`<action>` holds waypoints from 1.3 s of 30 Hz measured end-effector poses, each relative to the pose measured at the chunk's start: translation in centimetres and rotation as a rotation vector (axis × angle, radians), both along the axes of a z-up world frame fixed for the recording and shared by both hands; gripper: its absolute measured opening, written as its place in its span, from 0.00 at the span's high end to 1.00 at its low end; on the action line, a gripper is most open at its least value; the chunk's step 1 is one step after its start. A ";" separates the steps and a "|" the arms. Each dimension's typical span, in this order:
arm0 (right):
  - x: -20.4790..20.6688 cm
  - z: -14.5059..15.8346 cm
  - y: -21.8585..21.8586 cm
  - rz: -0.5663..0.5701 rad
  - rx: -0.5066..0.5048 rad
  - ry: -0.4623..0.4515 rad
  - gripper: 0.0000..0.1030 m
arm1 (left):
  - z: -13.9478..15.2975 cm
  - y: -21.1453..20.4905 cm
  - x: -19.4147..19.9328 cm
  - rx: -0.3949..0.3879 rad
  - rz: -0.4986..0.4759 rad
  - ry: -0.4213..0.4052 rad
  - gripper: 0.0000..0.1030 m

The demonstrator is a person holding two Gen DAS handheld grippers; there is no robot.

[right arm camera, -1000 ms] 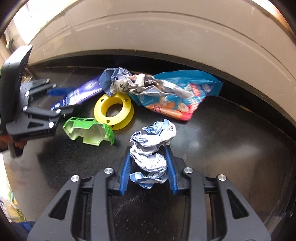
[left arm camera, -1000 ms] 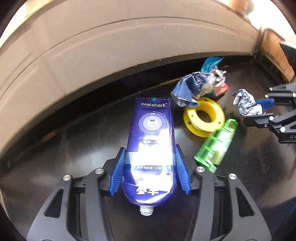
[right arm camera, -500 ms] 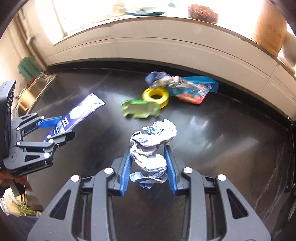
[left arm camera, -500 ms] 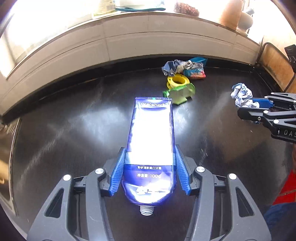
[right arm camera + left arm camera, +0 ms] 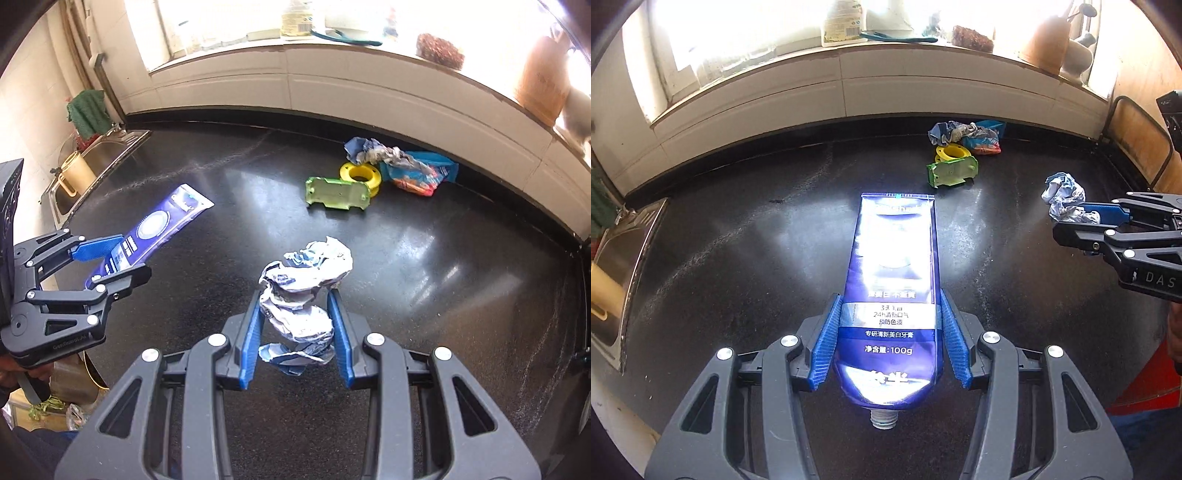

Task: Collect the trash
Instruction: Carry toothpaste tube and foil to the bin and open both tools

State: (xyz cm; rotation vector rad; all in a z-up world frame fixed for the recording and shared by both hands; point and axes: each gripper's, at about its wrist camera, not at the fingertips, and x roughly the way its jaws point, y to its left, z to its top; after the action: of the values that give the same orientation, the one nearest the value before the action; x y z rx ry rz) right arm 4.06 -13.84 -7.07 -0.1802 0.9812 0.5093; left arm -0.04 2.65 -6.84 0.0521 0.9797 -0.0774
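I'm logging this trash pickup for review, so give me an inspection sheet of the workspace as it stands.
Surface: dark glossy countertop, streaked with glare.
Job's things: blue toothpaste tube in the left gripper; crumpled paper wad in the right gripper; crumpled wrappers lying by the back wall.
Clutter: yellow ring and green plastic piece beside the wrappers.
Grippers: both shut on their loads, above the counter.
Cables: nothing seen.
Surroundings: steel sink at the counter's left end; bright window sill with a bottle and jars.
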 end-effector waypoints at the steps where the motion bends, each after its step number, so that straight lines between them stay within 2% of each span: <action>1: -0.1 0.3 0.6 0.013 0.003 -0.007 0.66 | 0.3 0.5 -0.4 -0.001 0.017 -0.010 0.50; 8: -1.0 1.4 7.9 0.184 0.028 -0.034 0.66 | 2.3 5.1 -4.6 0.019 0.182 -0.080 0.50; 12: -3.0 1.5 14.6 0.346 0.053 -0.011 0.66 | 2.4 8.6 -8.4 0.041 0.315 -0.093 0.50; 18: -8.5 0.9 24.6 0.637 0.051 0.022 0.66 | 1.1 14.2 -16.0 0.049 0.566 -0.067 0.50; 24: -14.7 -1.1 33.1 0.884 0.041 0.103 0.66 | -1.4 18.9 -24.4 0.030 0.815 -0.007 0.50; 28: -18.3 -3.0 37.5 0.998 0.017 0.163 0.66 | -3.6 21.4 -28.7 0.014 0.936 0.037 0.50; 34: -21.9 -6.7 42.9 1.090 -0.047 0.223 0.66 | -7.7 24.6 -32.3 -0.026 1.021 0.086 0.50; 39: -23.4 -9.9 46.4 1.096 -0.105 0.255 0.66 | -11.2 27.3 -33.5 -0.074 1.044 0.117 0.50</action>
State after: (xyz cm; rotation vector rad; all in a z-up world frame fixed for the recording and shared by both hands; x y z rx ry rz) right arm -19.34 32.57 -16.97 -0.7805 1.1059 1.5065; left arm -33.54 29.92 -18.03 -0.5363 1.0188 0.8489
